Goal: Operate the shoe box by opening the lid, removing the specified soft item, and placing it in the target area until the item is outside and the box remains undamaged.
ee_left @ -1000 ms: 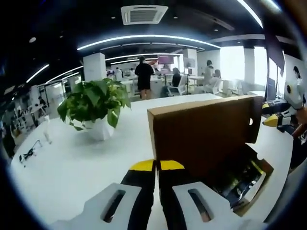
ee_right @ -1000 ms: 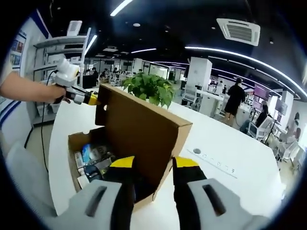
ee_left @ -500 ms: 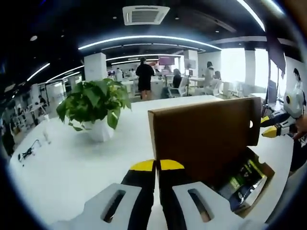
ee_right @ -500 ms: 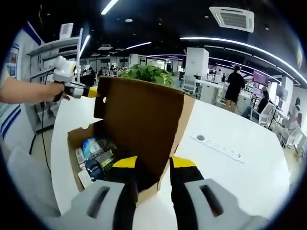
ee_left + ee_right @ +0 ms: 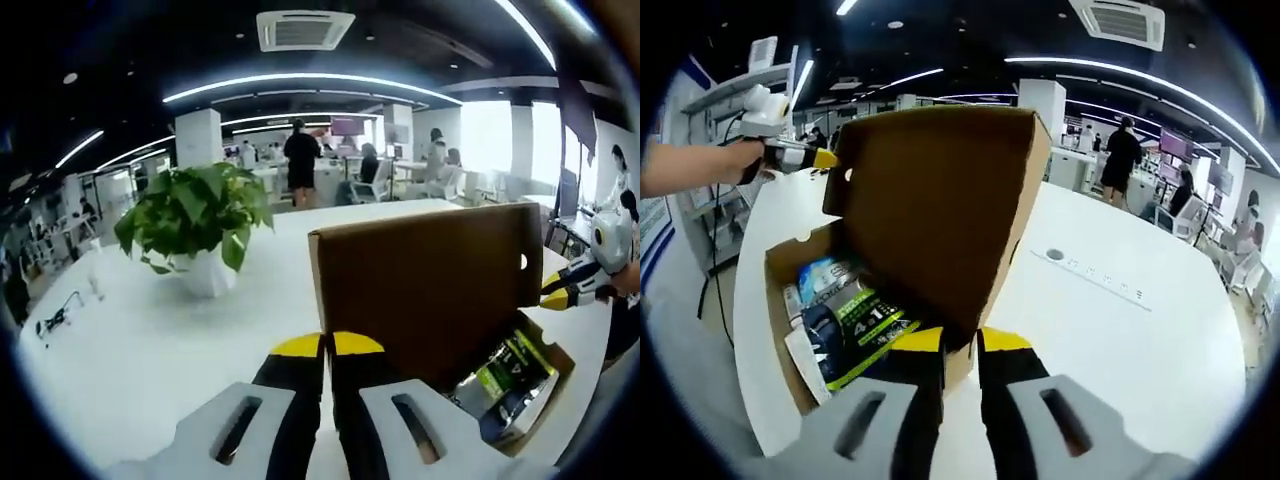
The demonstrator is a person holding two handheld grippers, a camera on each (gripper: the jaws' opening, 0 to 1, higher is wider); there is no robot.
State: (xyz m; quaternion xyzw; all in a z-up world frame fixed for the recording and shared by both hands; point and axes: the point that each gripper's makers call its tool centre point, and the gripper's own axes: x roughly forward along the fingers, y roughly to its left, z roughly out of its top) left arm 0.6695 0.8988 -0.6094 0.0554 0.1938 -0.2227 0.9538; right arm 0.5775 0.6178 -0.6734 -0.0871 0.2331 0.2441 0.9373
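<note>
So lid's up, item's not out yet
Both grippers, left and right, pinch the lid edges; green pack sits inside the box on the table

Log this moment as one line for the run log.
lid: raised | shoe box: open on white table | packets: inside box | left gripper: shut, at lid | right gripper: near box's front edge

Raised lid overhangs the box, narrowing entry from above.
</note>
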